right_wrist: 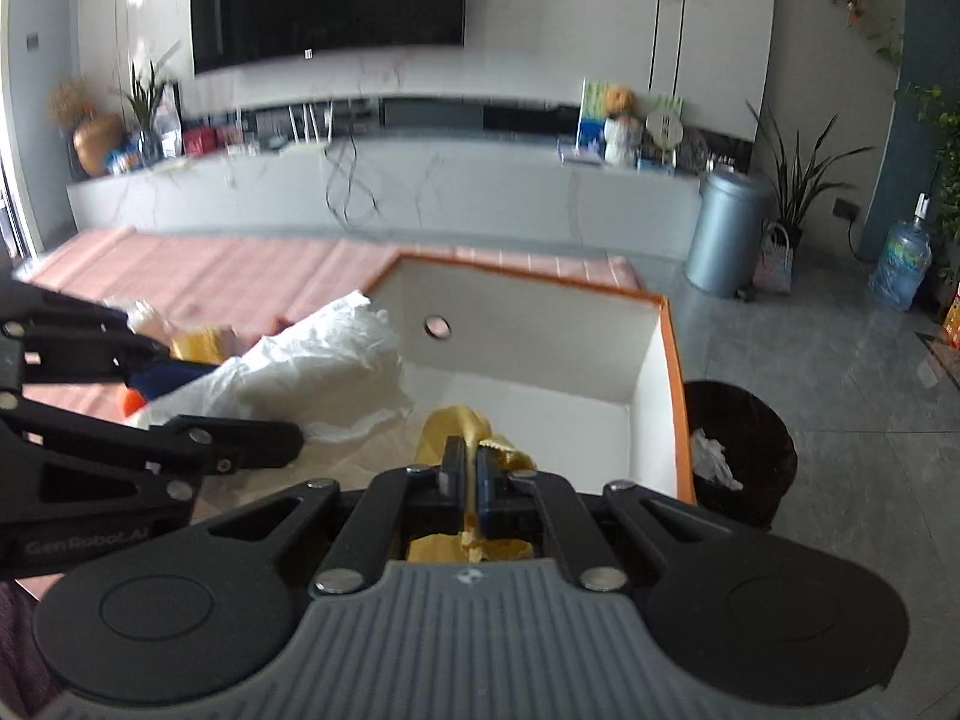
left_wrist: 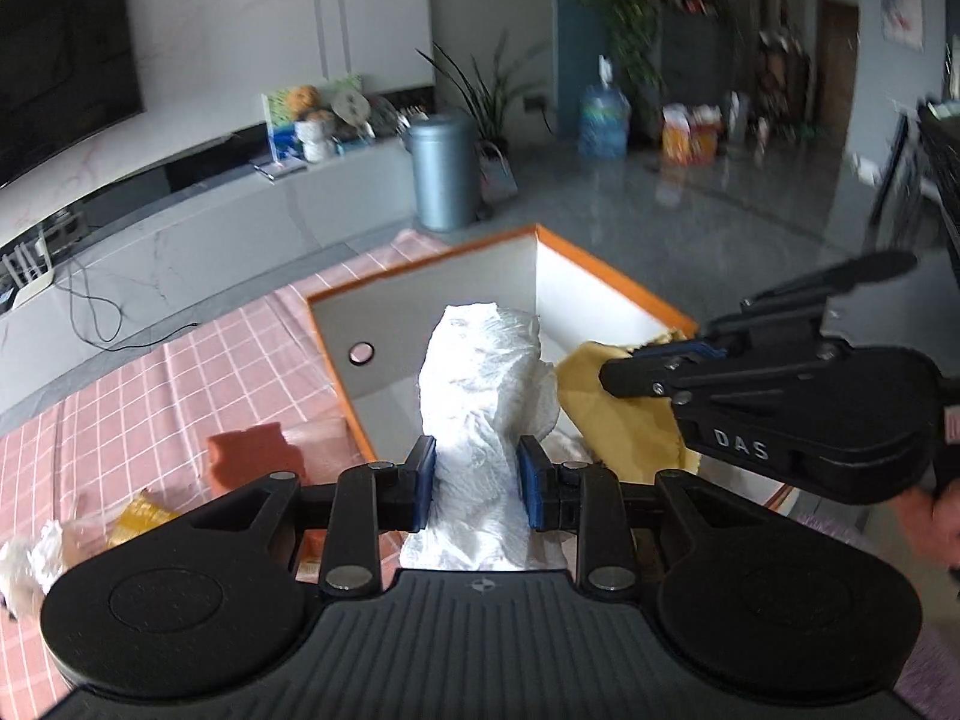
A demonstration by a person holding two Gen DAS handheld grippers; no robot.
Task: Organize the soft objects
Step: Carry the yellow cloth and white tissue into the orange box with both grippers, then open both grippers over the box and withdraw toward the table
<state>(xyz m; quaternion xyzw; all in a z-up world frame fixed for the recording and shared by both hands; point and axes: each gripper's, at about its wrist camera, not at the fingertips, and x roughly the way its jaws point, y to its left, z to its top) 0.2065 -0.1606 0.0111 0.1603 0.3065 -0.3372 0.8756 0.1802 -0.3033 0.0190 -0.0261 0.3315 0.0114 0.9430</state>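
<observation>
Currently, stage: both tools carry a soft item above the box; nothing released yet, by the look of it.
Left gripper: jaws narrowed onto a white crinkly plastic-wrapped bundle, pads pressing its sides; it hangs over the near edge of the box.
Right gripper: clamped tight on a yellow cloth, just right of the white bundle, over the box's near part.
Box: white inside, orange rim, far right part of the pink checked tablecloth; its visible floor looks bare.
Done so far: seemingly no item lies settled inside.
Left to do: drop these two, then fetch the pieces on the cloth to the left, a reddish block, a yellow packet, a white crumpled piece.
Progress: judged early.
</observation>
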